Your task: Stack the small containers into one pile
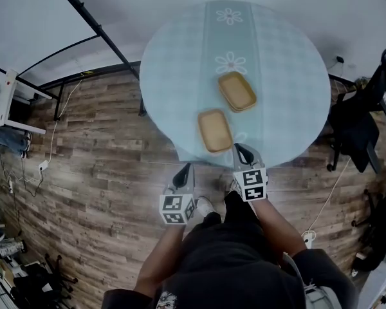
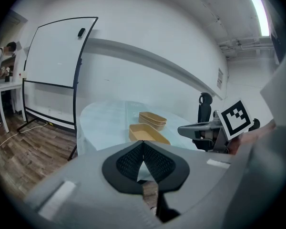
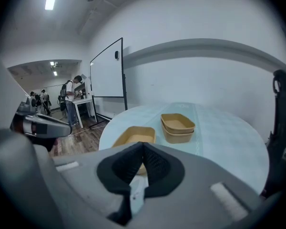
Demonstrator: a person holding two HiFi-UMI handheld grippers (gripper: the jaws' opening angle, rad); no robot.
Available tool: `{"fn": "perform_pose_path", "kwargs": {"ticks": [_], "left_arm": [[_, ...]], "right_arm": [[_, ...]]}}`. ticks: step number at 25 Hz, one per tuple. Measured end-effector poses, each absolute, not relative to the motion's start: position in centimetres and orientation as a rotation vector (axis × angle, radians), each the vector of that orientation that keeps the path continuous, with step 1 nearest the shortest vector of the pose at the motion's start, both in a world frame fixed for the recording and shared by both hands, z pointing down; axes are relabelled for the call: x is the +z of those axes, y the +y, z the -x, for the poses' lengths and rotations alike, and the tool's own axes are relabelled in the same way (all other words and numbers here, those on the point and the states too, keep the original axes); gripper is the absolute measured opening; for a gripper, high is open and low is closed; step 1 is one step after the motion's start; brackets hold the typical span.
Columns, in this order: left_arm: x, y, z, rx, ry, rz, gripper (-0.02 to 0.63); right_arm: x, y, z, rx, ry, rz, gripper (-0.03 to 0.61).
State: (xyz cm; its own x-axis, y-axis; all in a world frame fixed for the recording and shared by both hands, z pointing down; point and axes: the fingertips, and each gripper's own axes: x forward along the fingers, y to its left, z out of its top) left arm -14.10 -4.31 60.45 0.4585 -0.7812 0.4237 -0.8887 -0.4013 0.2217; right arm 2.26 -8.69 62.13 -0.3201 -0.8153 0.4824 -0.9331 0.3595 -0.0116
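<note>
From the head view I have two lots of small containers on the table. A single container (image 1: 215, 131) lies at about six o'clock on the round top, close to the near edge. It is a shallow tan tray, rectangular with rounded corners and a rolled rim, matt like pressed fibre. At one o'clock from it, near the middle of the table, sits a stack of two (image 1: 237, 91) of the same kind, nested one inside the other, well apart from the single one.

They rest on a round table (image 1: 289, 76) under a pale blue checked cloth, with a smoother, greener strip down the middle printed with white daisy shapes.

My right gripper (image 1: 239, 147) hovers at five o'clock from the single container, just at the table's rim. Its ribbed black pads are pressed together with nothing between them. My left gripper (image 1: 186, 167) is at seven o'clock from that container, off the table and above the plank-patterned wood floor (image 1: 96, 153). Its jaws also meet at the tips and hold nothing.

In the left gripper view a whiteboard (image 2: 57, 66) on a black frame stands at ten o'clock, beyond the table.
</note>
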Motion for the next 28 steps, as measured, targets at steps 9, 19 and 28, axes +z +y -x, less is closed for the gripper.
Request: {"fn": "perform_pose_path", "kwargs": {"ticks": [9, 19, 28], "left_arm": [[61.9, -2.3, 15.9, 0.360, -1.376, -2.292, 0.005], [62.8, -0.8, 17.5, 0.365, -1.369, -2.278, 0.005], [63.9, 0.4, 19.2, 0.379, -1.381, -2.250, 0.005]], "right_arm": [[63.1, -7.1, 0.1, 0.421, -2.256, -1.511, 0.175], [66.3, -6.8, 3.3, 0.492, -2.242, -1.462, 0.514], [69.7, -8.7, 3.6, 0.569, -2.151, -1.468, 0.574]]}}
